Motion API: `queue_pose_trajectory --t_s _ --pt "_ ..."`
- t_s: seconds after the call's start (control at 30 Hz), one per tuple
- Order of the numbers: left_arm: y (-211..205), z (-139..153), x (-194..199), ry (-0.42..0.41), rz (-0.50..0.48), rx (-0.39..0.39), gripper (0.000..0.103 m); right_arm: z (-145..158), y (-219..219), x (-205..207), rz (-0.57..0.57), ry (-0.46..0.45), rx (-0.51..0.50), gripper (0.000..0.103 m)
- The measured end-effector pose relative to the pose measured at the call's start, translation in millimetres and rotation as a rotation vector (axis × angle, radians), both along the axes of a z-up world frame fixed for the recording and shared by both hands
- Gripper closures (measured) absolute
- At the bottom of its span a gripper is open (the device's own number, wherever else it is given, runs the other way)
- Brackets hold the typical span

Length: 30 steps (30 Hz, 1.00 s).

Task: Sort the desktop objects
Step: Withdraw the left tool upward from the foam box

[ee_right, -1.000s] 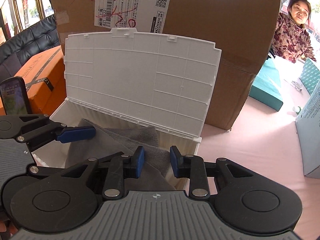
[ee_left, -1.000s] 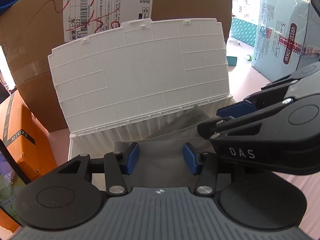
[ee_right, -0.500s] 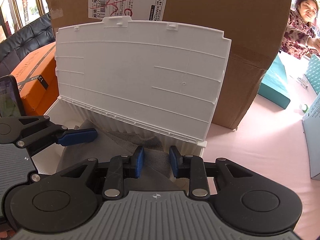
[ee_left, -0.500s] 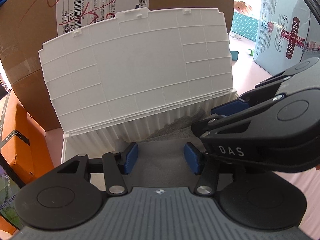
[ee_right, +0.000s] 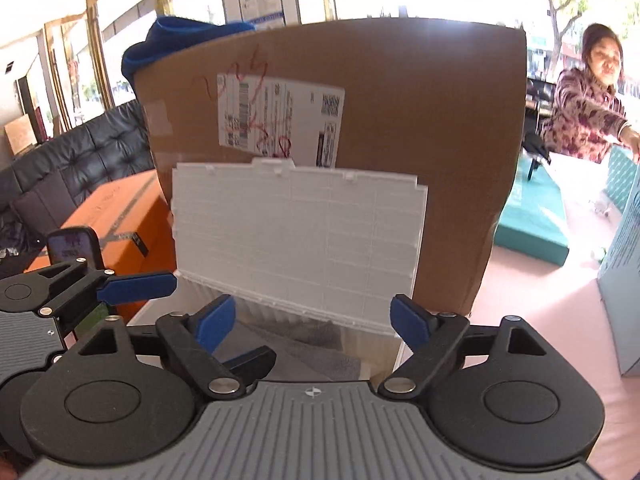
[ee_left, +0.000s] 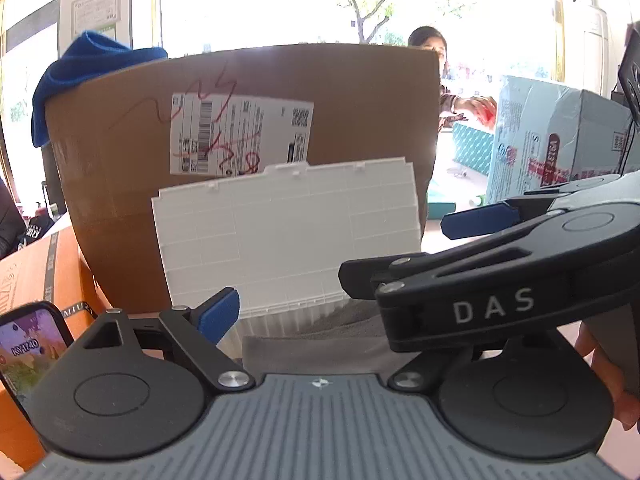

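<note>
Both pairs of jaws stand wide apart and have just been opening; nothing is pressed between the blue pads of either one. Right gripper (ee_right: 312, 322) hangs over the open white storage box (ee_right: 394, 350), and the grey cloth (ee_right: 320, 350) lies inside the box below it, touching no pad. Left gripper (ee_left: 320, 320) is beside it on the left, above the near part of the same cloth (ee_left: 316, 350); its right finger is hidden behind the right gripper (ee_left: 480, 288), which crosses in front. White lid (ee_right: 298, 240) of the box stands upright and leans against a big brown cardboard carton (ee_right: 440, 128). On top of the carton lies a blue cloth (ee_right: 176, 44). Orange box (ee_right: 120, 212) sits to the left of the carton, and a phone (ee_left: 28, 348) stands near it. At the far right edge of the pink table (ee_right: 540, 300) a person (ee_right: 588, 96) reaches over light blue boxes (ee_left: 560, 140).
</note>
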State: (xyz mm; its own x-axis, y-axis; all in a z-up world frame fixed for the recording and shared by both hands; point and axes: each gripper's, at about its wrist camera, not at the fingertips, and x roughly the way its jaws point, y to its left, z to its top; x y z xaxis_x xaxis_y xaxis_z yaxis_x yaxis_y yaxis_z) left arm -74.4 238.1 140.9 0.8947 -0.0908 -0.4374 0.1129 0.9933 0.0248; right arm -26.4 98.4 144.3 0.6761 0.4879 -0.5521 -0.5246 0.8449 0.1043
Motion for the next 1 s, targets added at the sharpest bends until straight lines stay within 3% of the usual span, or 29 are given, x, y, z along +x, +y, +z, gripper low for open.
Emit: queue_pose_trajectory --t_s 0.03,0.13,0.27,0.37,0.53,0.6,0.73,0.9,1.0 --pt "0.7 3.6 -6.8 -0.035 -0.005 -0.025 0.000 6.1 -5.0 -7.2 0.005 -0.031 0.024 0.008" --pt "5.1 11.5 -24.0 -0.141 0.009 -0.097 0.000 23.9 -21.0 -29.6 0.013 -0.128 0.109 0.000" --pt "3.3 17.1 -29.0 -0.173 0.062 -0.083 0.000 34.4 -44.7 -49.2 -0.018 -0.203 0.251 0.000" --pt "7.1 12.2 -32.8 -0.165 0.090 -0.068 0.000 41.3 -54.6 -52.5 -0.045 -0.202 0.304 0.000" --pt "23.4 -3.8 -32.9 -0.105 0.143 -0.084 0.000 28.5 -74.4 -53.7 -0.089 -0.153 0.336 0.000" --pt "28.6 -11.3 -32.7 -0.085 0.172 -0.088 0.000 21.5 -79.4 -51.2 -0.107 -0.125 0.329 0.000" --pt "26.6 -28.4 -23.2 -0.002 0.229 -0.006 0.000 7.8 -88.6 -48.4 -0.128 -0.063 0.317 0.000" --pt "26.4 -44.8 -16.2 0.068 0.219 -0.038 0.000 -9.6 -90.8 -46.4 -0.179 -0.002 0.289 0.000" --pt "24.9 -49.1 -14.6 0.069 0.224 -0.020 0.000 -19.3 -85.7 -45.4 -0.184 0.019 0.252 0.000"
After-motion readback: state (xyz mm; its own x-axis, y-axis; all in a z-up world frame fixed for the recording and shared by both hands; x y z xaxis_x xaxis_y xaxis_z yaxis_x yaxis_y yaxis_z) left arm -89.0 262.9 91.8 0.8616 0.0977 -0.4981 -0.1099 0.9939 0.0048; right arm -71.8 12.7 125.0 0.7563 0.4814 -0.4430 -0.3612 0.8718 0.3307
